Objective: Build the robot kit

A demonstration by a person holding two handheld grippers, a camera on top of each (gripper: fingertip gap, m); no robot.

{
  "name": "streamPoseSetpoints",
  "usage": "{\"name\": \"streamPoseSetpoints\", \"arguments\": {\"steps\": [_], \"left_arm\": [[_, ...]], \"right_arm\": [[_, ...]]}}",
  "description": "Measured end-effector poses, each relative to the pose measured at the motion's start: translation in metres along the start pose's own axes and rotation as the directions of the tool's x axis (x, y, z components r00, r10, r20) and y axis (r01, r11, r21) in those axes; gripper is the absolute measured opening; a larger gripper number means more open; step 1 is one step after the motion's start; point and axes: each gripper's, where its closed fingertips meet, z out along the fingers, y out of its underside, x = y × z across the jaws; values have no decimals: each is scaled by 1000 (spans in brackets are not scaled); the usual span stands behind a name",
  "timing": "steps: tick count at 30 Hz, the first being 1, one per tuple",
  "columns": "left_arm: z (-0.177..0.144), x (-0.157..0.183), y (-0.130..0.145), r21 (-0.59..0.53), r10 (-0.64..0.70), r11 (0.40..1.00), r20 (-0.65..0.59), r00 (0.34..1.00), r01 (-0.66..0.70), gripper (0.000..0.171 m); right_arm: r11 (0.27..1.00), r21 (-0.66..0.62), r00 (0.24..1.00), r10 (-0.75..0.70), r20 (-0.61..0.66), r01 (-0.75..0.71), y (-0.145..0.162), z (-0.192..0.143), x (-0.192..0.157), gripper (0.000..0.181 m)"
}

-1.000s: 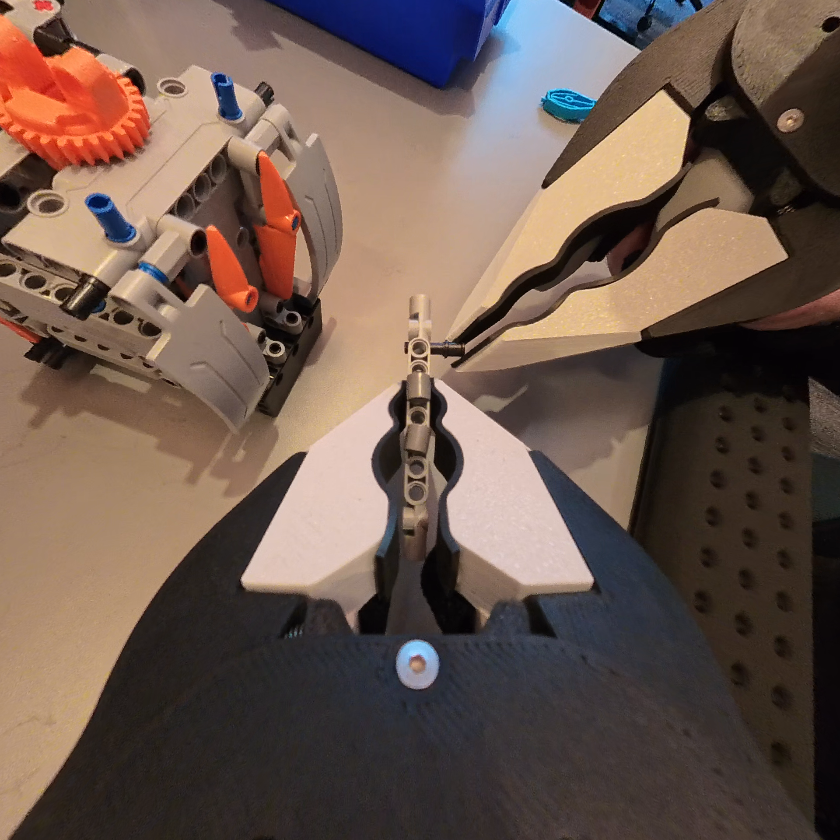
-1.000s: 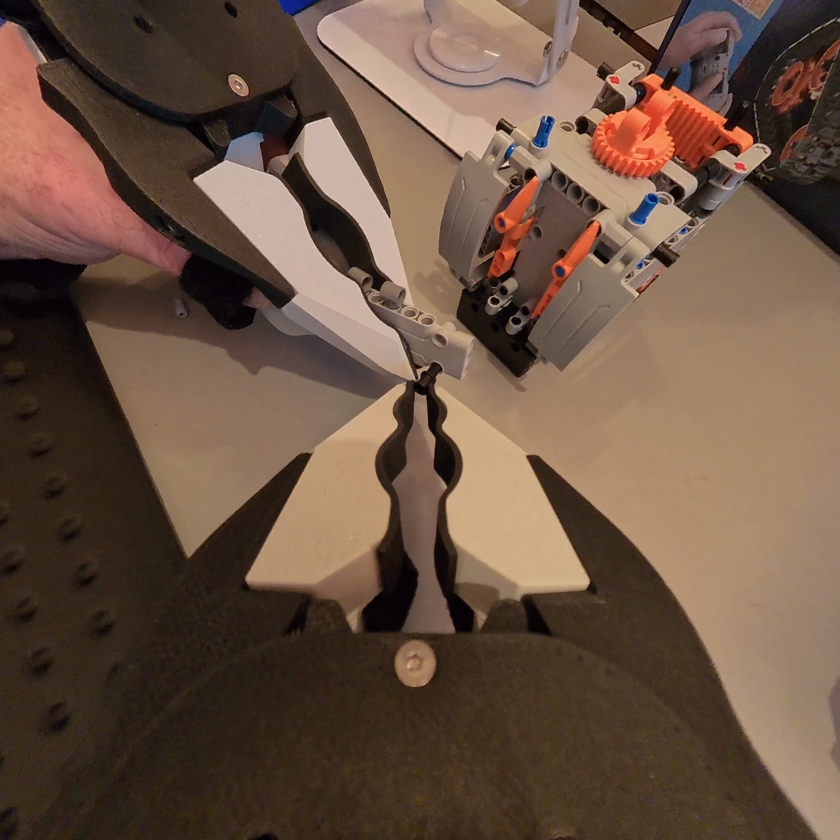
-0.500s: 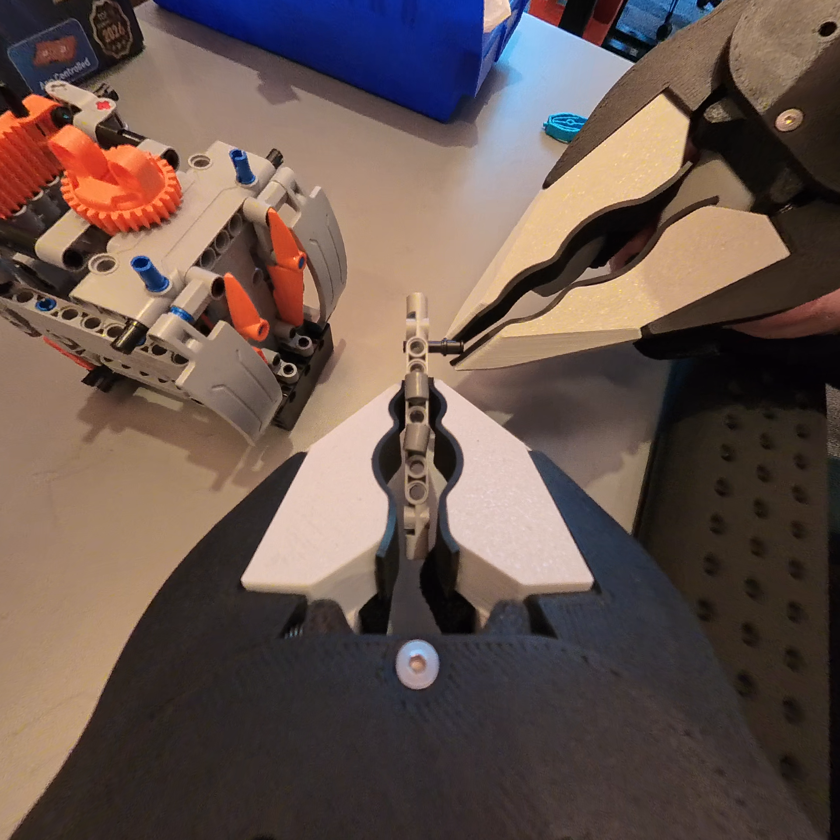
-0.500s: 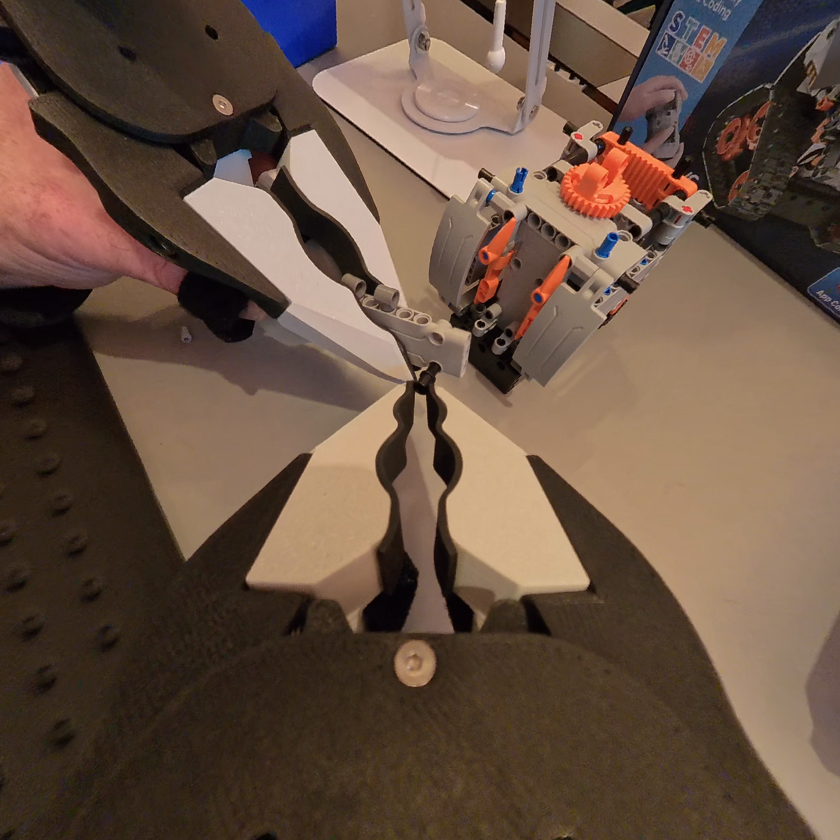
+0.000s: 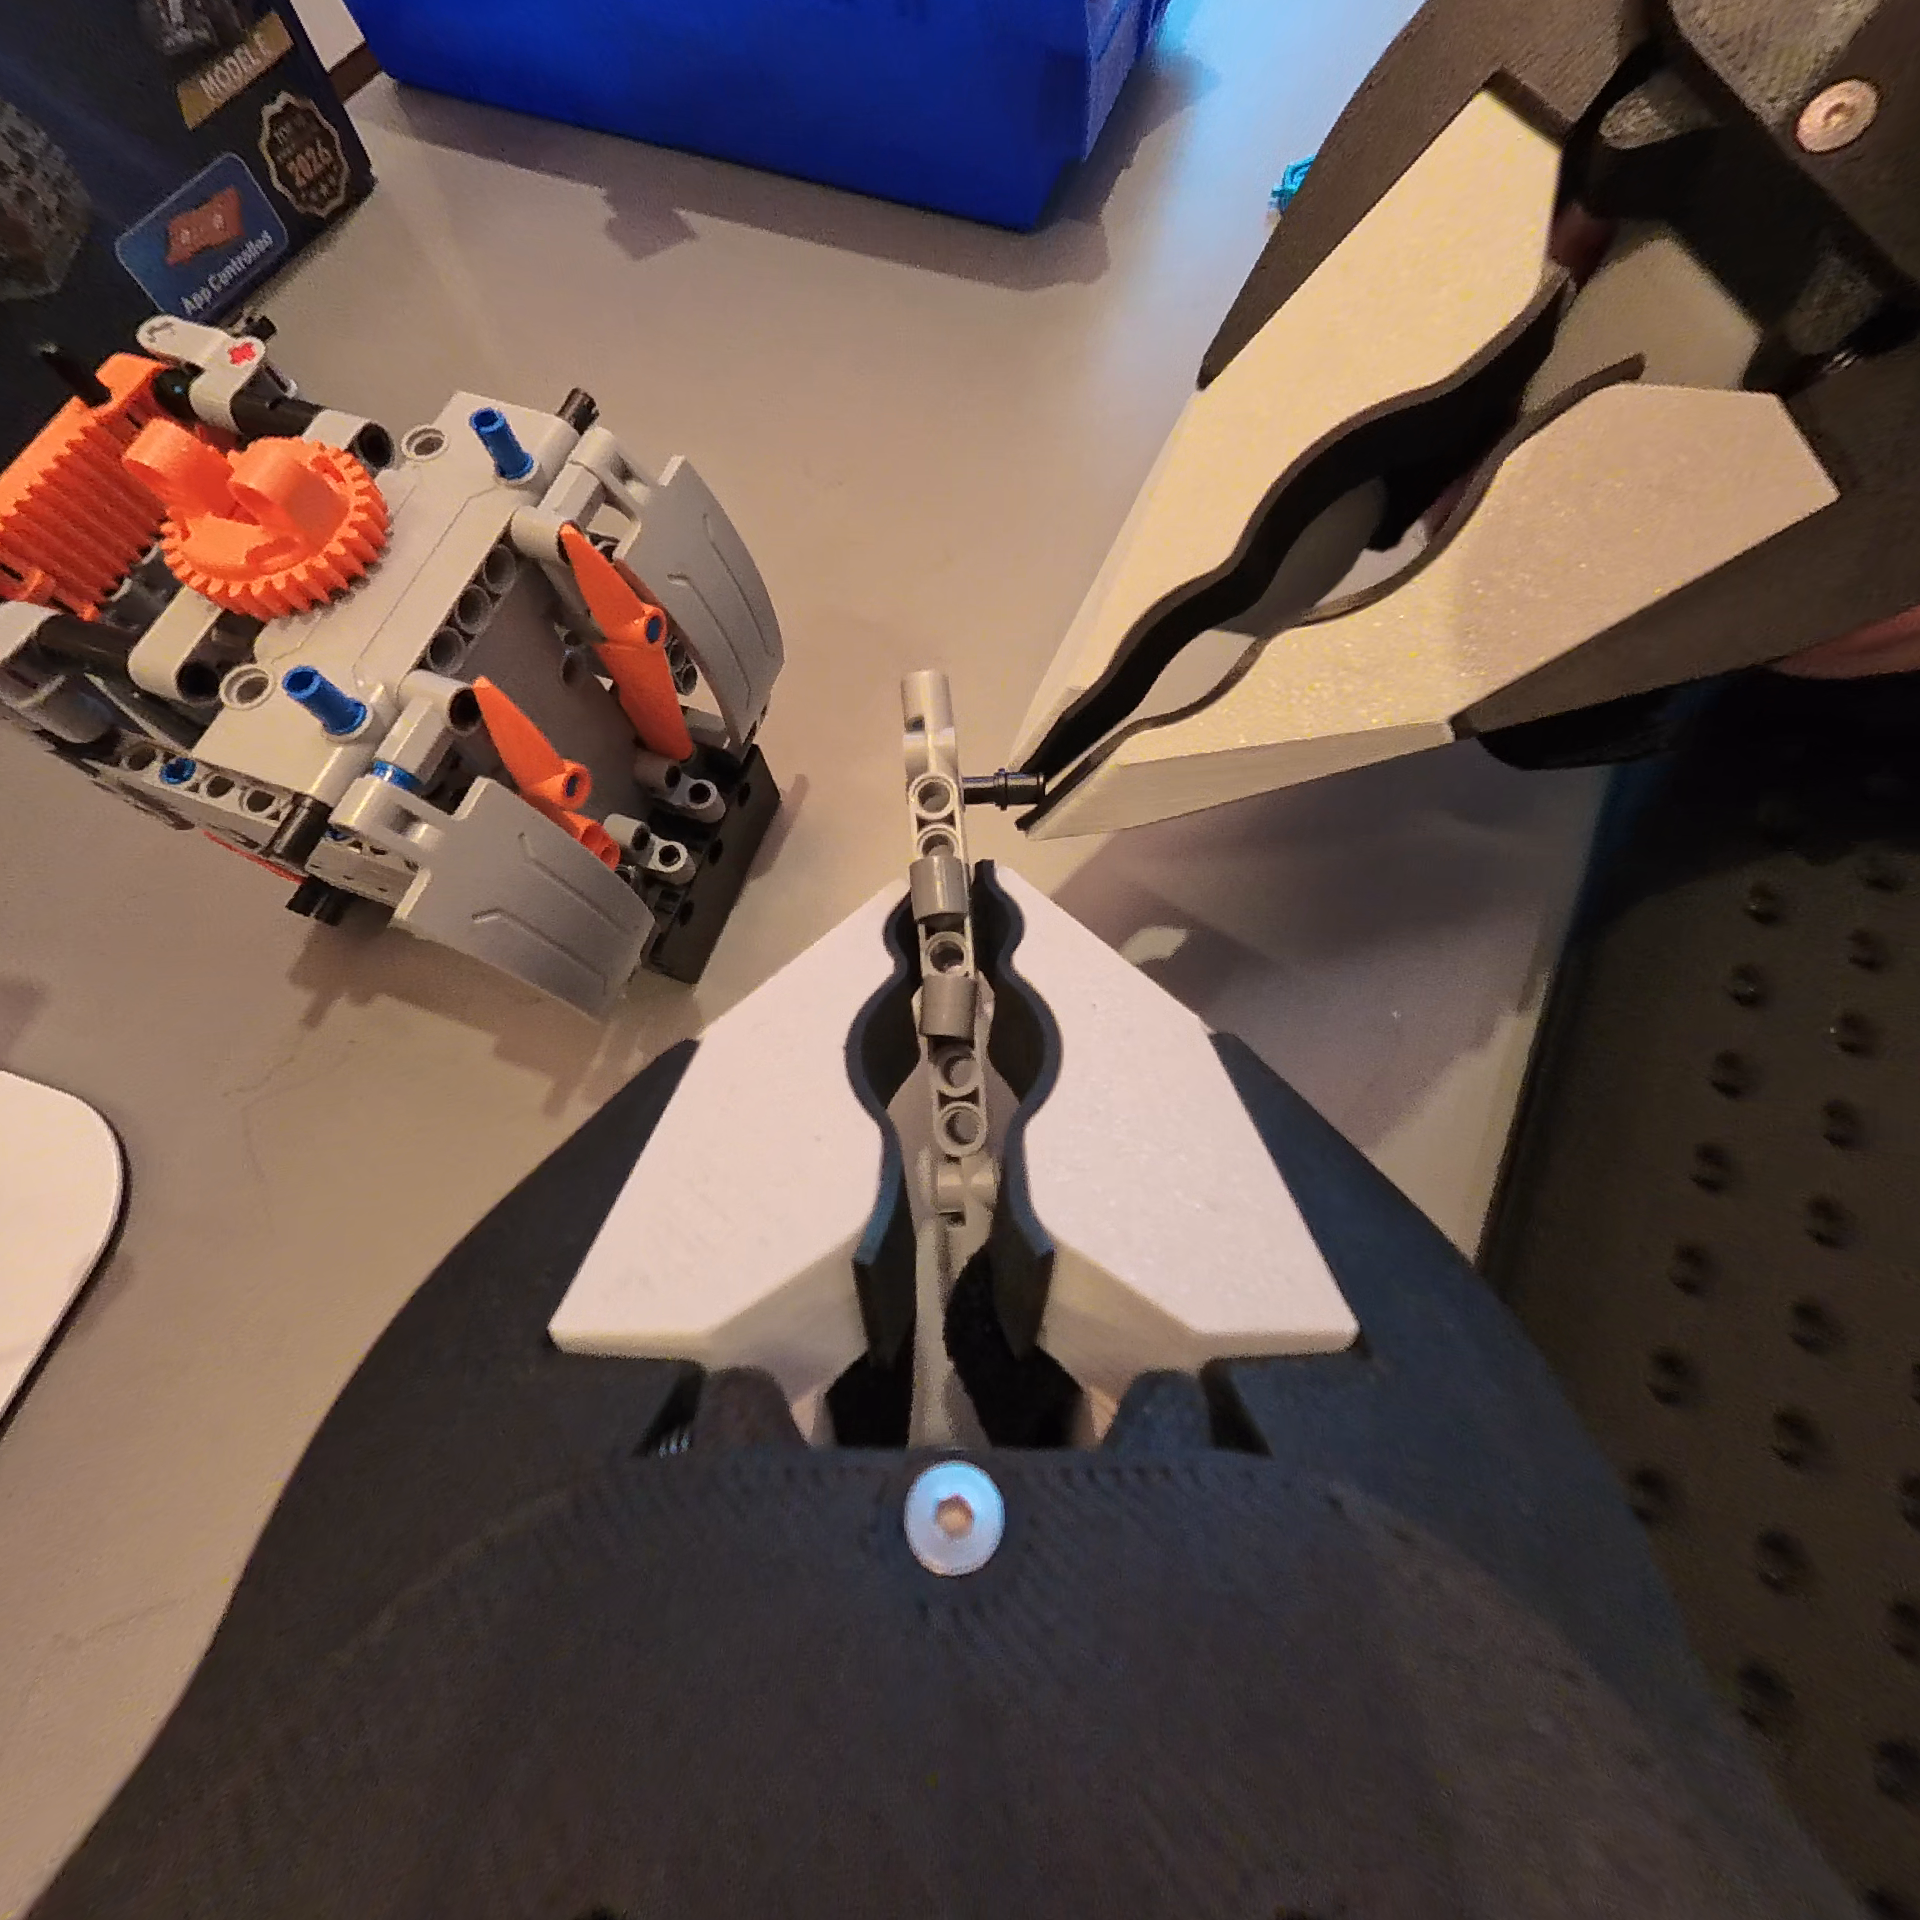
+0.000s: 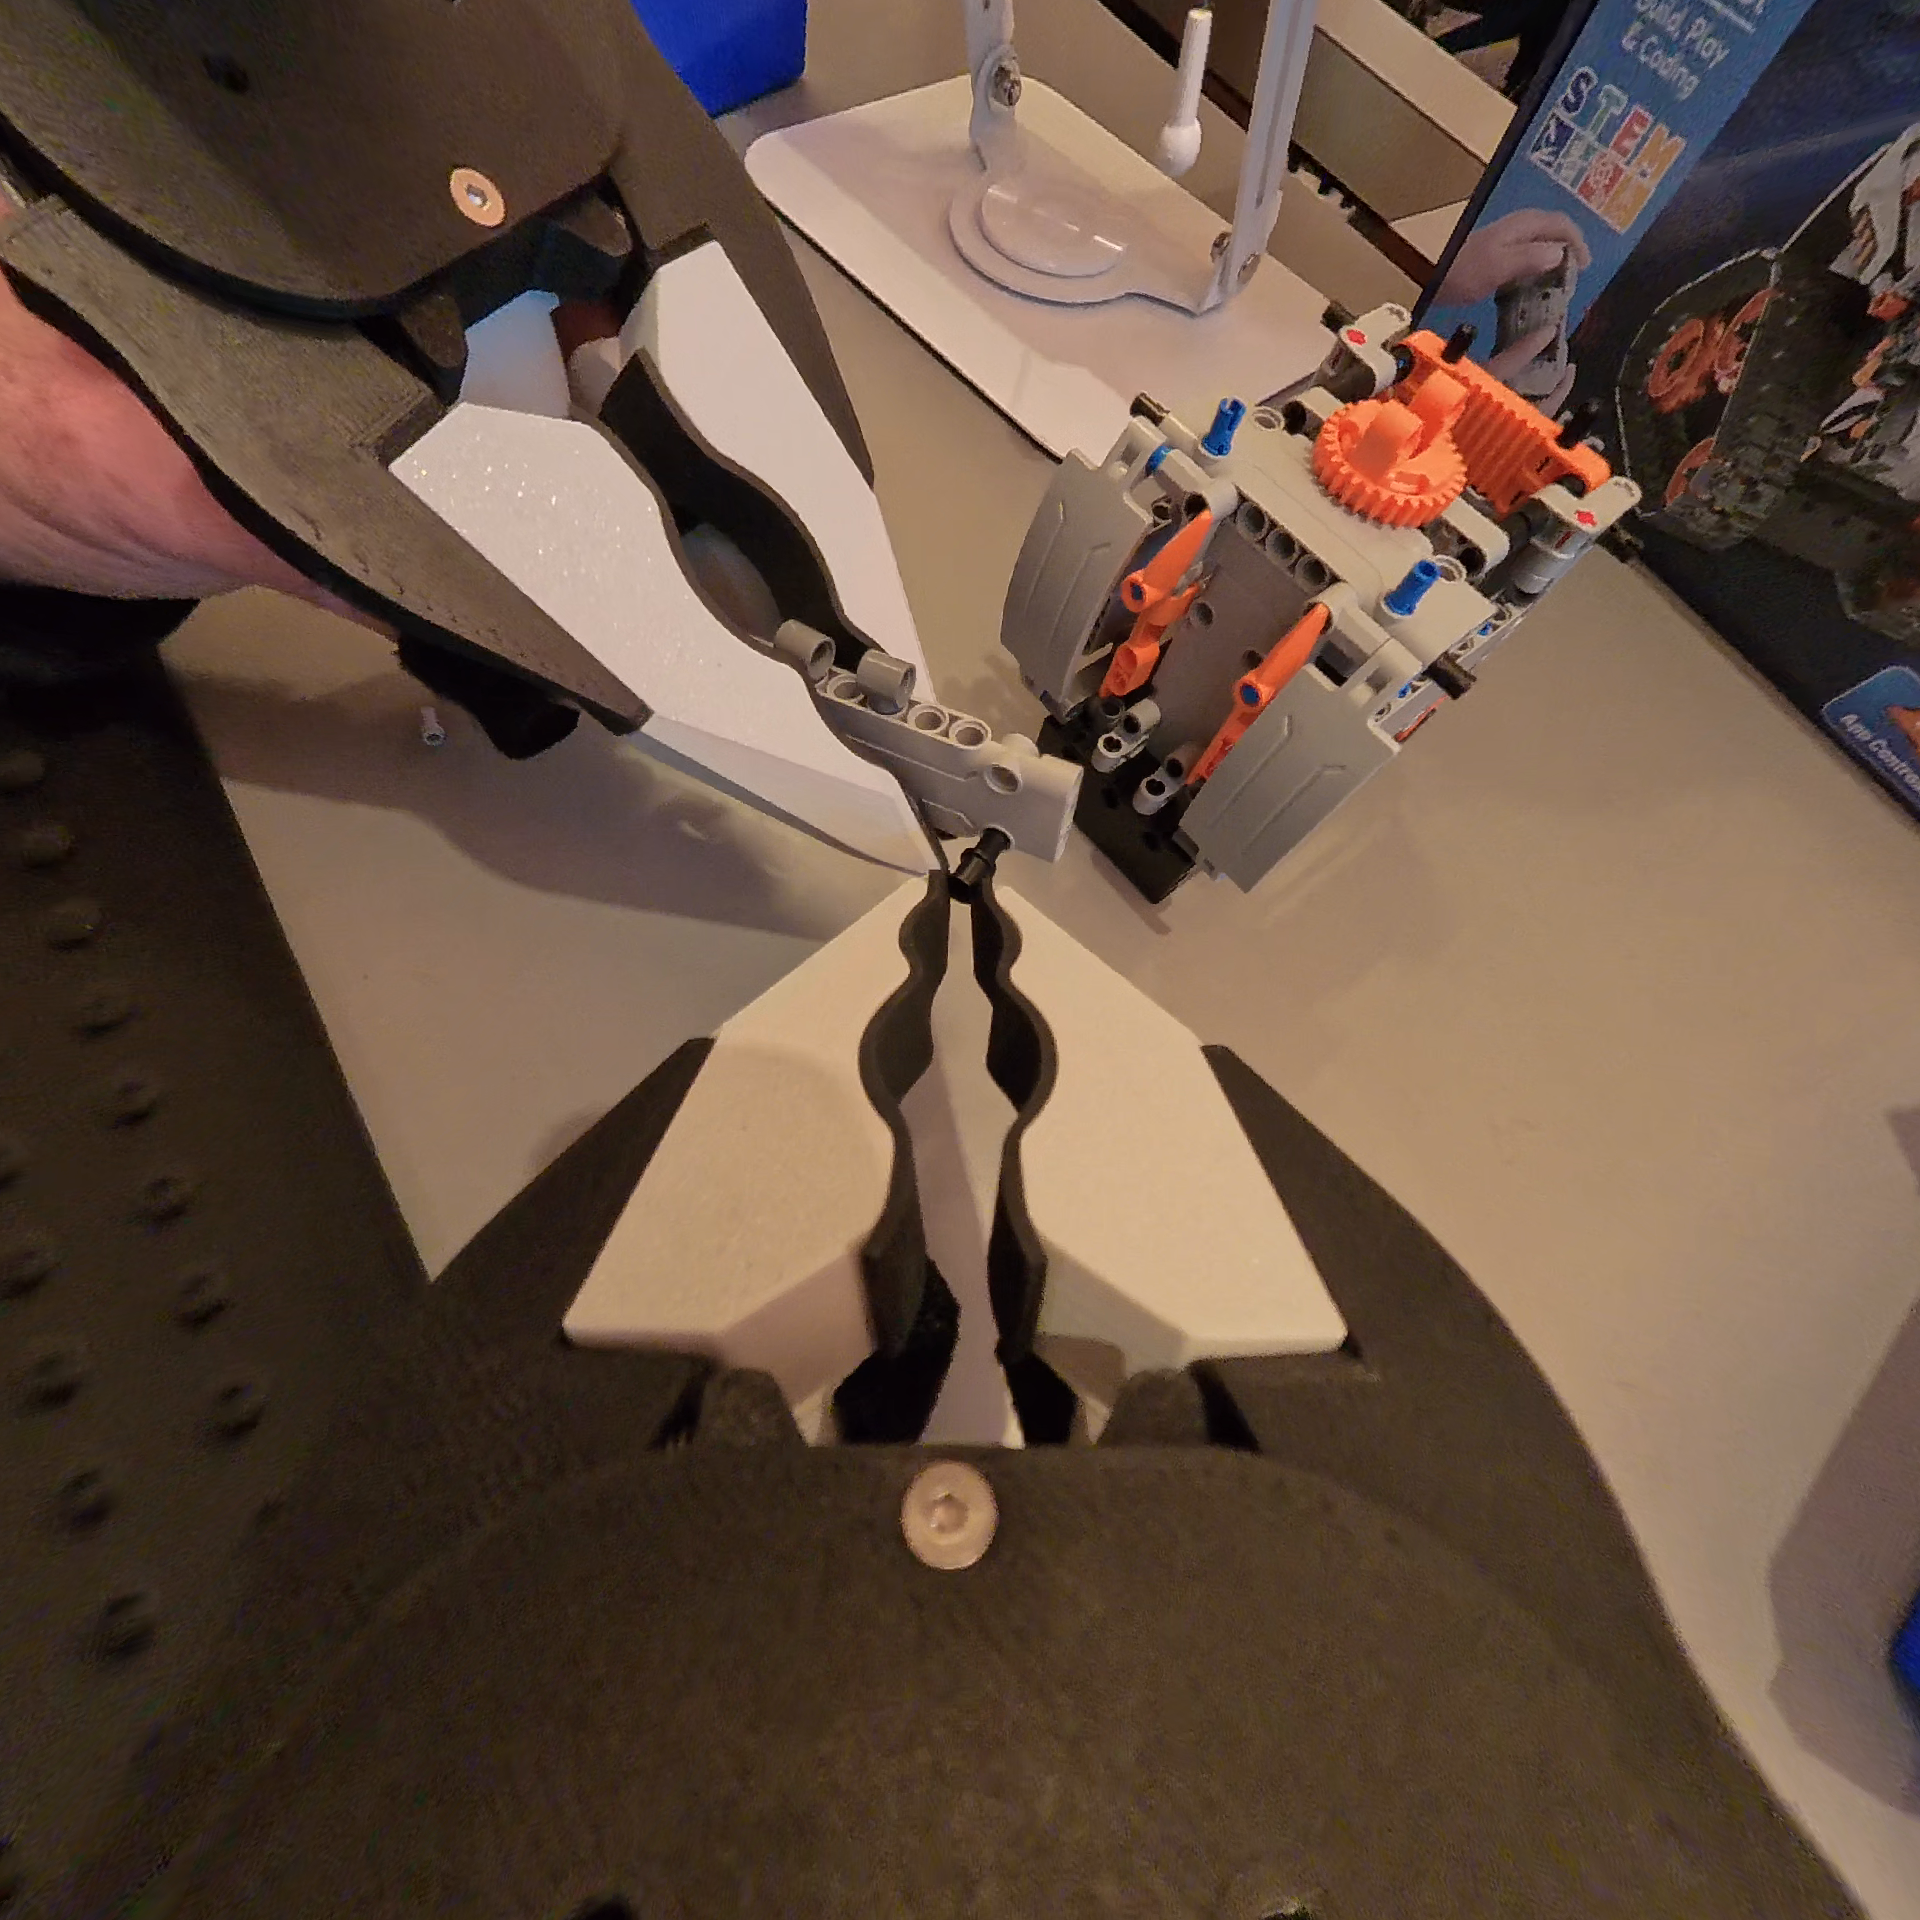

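My left gripper point(image 5: 948, 883) is shut on a light grey holed beam point(image 5: 940, 935), which sticks out past its tips above the table. My right gripper point(image 6: 961, 894) is shut on a small black pin point(image 6: 977, 860). The pin's free end sits at a hole near the beam's outer end point(image 6: 997, 784). In the left wrist view the right gripper point(image 5: 1034, 795) comes in from the right with the pin point(image 5: 1000, 784) against the beam's side. In the right wrist view the left gripper point(image 6: 914, 821) comes in from the upper left, held by a hand point(image 6: 94, 488).
A grey, orange and black brick model point(image 5: 416, 665) stands on the beige table point(image 5: 883, 416) to the left, also in the right wrist view point(image 6: 1299, 613). A blue bin point(image 5: 748, 94), a printed box point(image 6: 1714, 312), a white stand base point(image 6: 987, 249) and a dark perforated mat point(image 5: 1745, 1195) surround it. My two grippers' fingertips are within a few centimetres of each other.
Both grippers have risen and drawn back from the model together, so it looks smaller and more of the table shows. The pin stays at the beam's hole; both grips are unchanged.
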Motion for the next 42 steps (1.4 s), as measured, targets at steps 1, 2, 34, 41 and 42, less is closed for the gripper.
{"name": "streamPoseSetpoints", "arguments": {"steps": [1, 2, 34, 41, 42], "left_arm": [[0, 0, 1, -2, -5, 1000, -9, 1000, 5, 5], [0, 0, 2, -11, 5, 1000, -11, 1000, -5, 5], [0, 17, 8, -36, 140, 989, -49, 989, -142, 5], [-8, 2, -10, 45, 124, 991, 62, 990, -127, 5], [-7, 1, -8, 28, 142, 989, 83, 986, -145, 5]], "right_arm": [[1000, -10, 1000, -19, -4, 19, 0, 0, 0, 1], [999, -23, 999, -40, -10, 39, 2, 1, -1, 1], [990, -17, 963, -131, 235, 139, 15, -5, -16, 0], [997, 77, 993, -17, 119, 8, -7, -10, -3, 6], [996, 86, 992, 14, 123, -25, -9, -11, -2, 9]]}}
